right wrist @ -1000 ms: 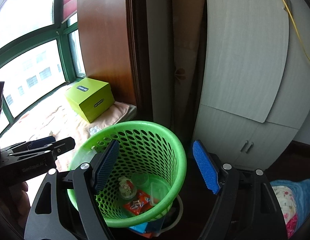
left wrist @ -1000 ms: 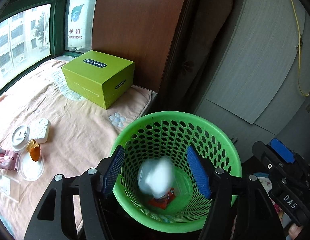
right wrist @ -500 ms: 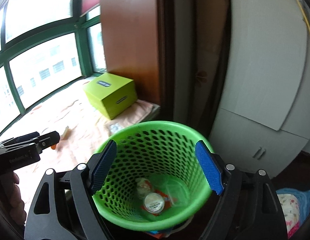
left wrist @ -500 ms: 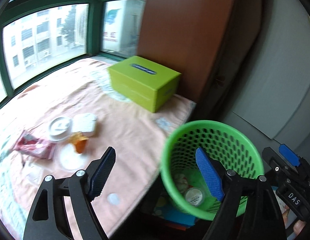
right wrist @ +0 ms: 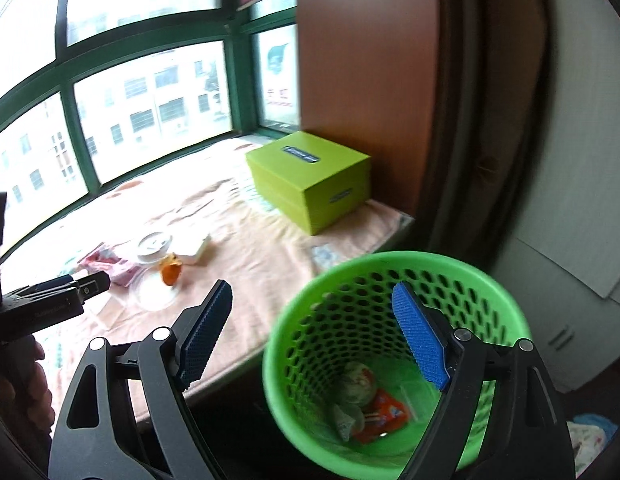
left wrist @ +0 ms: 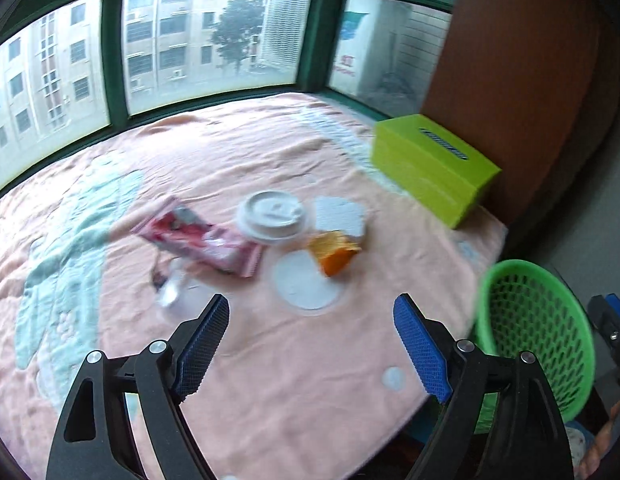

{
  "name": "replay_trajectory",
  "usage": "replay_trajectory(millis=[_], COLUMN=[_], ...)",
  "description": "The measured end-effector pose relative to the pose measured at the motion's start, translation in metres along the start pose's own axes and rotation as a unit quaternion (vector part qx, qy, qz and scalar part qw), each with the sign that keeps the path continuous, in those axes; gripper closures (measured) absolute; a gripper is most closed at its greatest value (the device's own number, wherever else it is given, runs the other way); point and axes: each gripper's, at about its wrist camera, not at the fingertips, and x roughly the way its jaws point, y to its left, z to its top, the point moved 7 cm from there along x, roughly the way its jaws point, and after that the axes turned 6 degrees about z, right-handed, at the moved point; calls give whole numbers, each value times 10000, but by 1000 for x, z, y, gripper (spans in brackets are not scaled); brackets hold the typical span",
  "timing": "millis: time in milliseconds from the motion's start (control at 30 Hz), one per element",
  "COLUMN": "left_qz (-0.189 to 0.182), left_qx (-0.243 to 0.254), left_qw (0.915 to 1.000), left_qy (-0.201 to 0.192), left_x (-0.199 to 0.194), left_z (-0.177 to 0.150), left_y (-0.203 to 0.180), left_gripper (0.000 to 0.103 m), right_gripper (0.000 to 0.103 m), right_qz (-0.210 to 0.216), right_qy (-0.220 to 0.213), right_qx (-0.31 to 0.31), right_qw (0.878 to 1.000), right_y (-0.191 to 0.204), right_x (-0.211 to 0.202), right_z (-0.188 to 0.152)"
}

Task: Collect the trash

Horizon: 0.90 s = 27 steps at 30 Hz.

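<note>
Trash lies on the peach bedspread [left wrist: 270, 380]: a white cup lid [left wrist: 272, 214], a pink wrapper [left wrist: 198, 240], an orange scrap [left wrist: 334, 252], a clear round lid [left wrist: 304, 286], a white foam block [left wrist: 340, 216] and a blurred clear plastic piece [left wrist: 172, 292]. My left gripper [left wrist: 310, 308] hovers above the clear lid, its jaws opening with nothing between them. The green mesh basket [right wrist: 390, 258] stands beside the bed and holds a red wrapper [right wrist: 380, 412] and clear cups. My right gripper [right wrist: 312, 290] hangs over the basket's left rim, jaws opening and empty.
A lime-green box [left wrist: 430, 168] sits at the bed's far corner against a brown wooden panel [right wrist: 362, 80]. Green-framed windows [left wrist: 114, 52] run behind the bed. Grey cupboard doors [right wrist: 570, 240] stand right of the basket. A hand [right wrist: 26, 376] holds the left gripper's handle.
My left gripper swung left from above the basket to above the bedspread trash. A white item that was falling now lies in the basket. Both grippers' jaws widened; the right drifted left.
</note>
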Motion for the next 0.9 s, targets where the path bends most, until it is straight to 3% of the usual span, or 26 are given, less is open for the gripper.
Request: replay_trajectory(millis=[167,333,800,900], left_qz=[290,305,336,279], left_qx=[-31,-33,390,414], left_qw=[9995,9987,9964,9968], left_qy=[136,413,669,627], left_x=[21,45,83,84], left_z=[-8,-18,-26,-25], left_y=[50,79,82,81], left_gripper=[17,17,15,19], right_gripper=[20,20,20,20], right_qz=[180,327,643,766], right_qy=[110,262,584,652], right_qx=[-176,-310,-495,-469], right_qw=[9996,9986,9950,9938], right_y=[24,44,76,81], right_x=[12,27,56,63], right_z=[-1,-4,-15,-16])
